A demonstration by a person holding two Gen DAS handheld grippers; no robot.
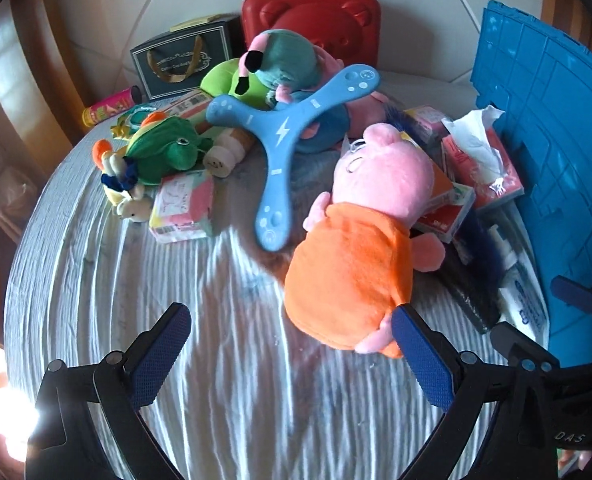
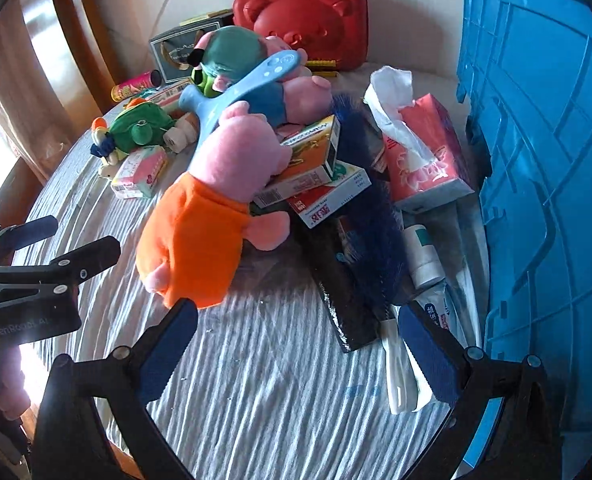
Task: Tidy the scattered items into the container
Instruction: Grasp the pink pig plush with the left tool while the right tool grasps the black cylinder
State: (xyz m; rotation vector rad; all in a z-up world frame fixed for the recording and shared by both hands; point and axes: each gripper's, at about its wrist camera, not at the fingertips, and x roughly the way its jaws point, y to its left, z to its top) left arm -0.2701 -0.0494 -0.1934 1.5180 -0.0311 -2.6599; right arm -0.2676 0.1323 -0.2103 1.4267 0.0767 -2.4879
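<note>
Both grippers hover w/ fingers spread, grasping nothing, over a striped bed: left gripper [image 1: 292, 344] lined up beside the pig plush [image 1: 359, 248], likely first pick; right gripper [image 2: 296, 352] near boxes. Blue crate [image 2: 535, 160] stands at right, w/ clutter piled alongside.

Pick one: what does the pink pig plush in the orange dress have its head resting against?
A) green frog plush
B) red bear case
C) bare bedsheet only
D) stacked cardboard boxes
D: the pig plush lies with its head against the stacked boxes, well apart from the red bear case and the green frog plush.
</note>
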